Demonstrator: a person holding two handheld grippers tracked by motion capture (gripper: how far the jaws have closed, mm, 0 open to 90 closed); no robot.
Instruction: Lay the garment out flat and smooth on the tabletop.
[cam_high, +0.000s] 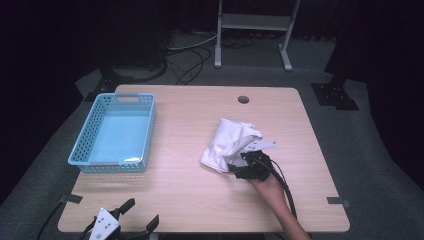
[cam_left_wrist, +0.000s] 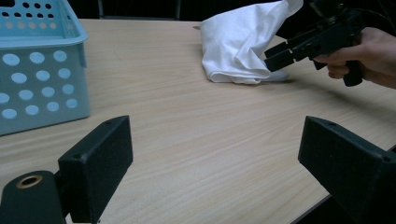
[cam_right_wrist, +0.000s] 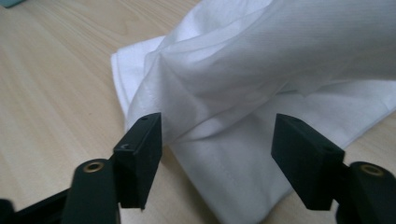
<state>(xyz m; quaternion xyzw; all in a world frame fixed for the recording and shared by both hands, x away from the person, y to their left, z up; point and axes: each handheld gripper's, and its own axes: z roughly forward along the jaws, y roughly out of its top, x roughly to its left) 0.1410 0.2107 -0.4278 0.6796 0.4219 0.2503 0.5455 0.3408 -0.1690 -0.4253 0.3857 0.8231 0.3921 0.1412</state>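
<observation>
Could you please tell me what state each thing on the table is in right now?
white cloth: crumpled, on the table.
blue basket: upright, empty.
right gripper: open, jaws at the cloth's edge.
left gripper: open, holding nothing, over the table's near edge.

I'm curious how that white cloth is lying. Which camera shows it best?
The high view: the whole crumpled white cloth lies on the table before the open right gripper. The left gripper view shows its side; the right gripper view shows close folds.
</observation>
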